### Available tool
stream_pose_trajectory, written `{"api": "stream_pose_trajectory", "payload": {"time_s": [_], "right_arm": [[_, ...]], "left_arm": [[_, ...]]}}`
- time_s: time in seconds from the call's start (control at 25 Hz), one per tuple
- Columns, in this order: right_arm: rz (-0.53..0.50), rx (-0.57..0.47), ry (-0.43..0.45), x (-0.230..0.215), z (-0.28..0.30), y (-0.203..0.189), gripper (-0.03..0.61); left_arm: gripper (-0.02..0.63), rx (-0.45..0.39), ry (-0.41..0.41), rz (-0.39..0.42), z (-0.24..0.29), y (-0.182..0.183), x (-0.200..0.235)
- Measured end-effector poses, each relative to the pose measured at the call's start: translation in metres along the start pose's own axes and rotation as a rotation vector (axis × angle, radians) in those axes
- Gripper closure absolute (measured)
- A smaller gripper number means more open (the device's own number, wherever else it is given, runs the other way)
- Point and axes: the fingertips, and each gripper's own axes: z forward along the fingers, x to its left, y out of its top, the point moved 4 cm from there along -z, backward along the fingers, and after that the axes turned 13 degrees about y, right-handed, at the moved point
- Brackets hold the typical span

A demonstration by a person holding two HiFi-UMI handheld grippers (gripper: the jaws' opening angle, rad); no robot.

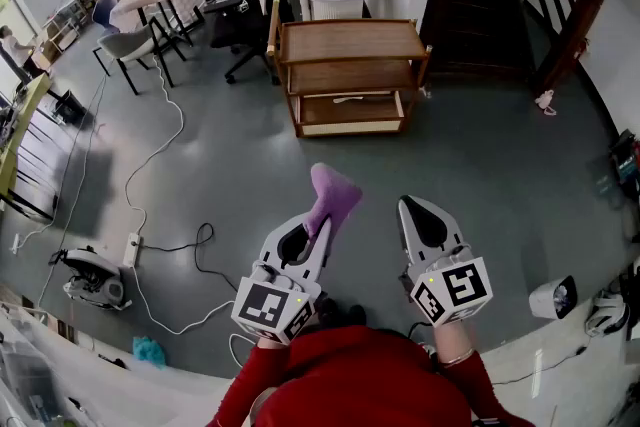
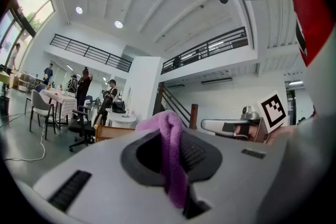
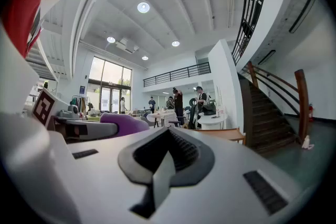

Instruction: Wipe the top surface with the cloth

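— Two questions: what's held, and where's the job?
— Left gripper is clamped on a purple cloth that stands up out of its jaws. Right gripper, just beside it, is closed on nothing.
— And the surface?
— Likely the top of the wooden cart, well apart across the floor, not yet wiped.
— What could go wrong?
— Only a narrow fold is pinched; wiping pressure might drag the cloth free. A hard push could also shift the cart.
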Motion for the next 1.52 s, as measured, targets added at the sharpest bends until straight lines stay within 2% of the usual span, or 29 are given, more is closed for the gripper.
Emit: {"api": "stream_pose_trajectory", "payload": {"time_s": [0.48, 0.72, 0.92, 1.12, 1.24, 1.36, 1.52], "right_arm": [[-0.011, 0.012, -0.004, -0.007, 0.004, 0.003, 0.574], [0.035, 0.041, 0.005, -0.012, 0.011, -0.013, 0.574], [0.031, 0.074, -0.006, -0.024, 0.023, -0.018, 0.574], [0.064, 0.084, -0.051, -0.065, 0.043, -0.018, 0.574], [0.07, 0.085, -0.07, -0.09, 0.05, -0.021, 0.574], [0.065, 0.081, -0.068, -0.133, 0.064, -0.023, 0.574], [0.01, 0.07, -0.049, -0.195, 0.084, -0.015, 0.574]], "left_arm": [[0.566, 0.014, -0.006, 0.001, 0.009, 0.0, 0.004], [0.566, 0.053, 0.0, -0.016, 0.015, -0.013, 0.014], [0.566, 0.055, 0.012, -0.004, 0.025, -0.015, 0.027], [0.566, 0.075, 0.024, -0.046, 0.064, -0.017, 0.044], [0.566, 0.08, 0.02, -0.036, 0.089, -0.021, 0.047], [0.566, 0.073, 0.034, -0.022, 0.131, -0.025, 0.046], [0.566, 0.073, 0.074, -0.028, 0.192, -0.028, 0.045]]}}
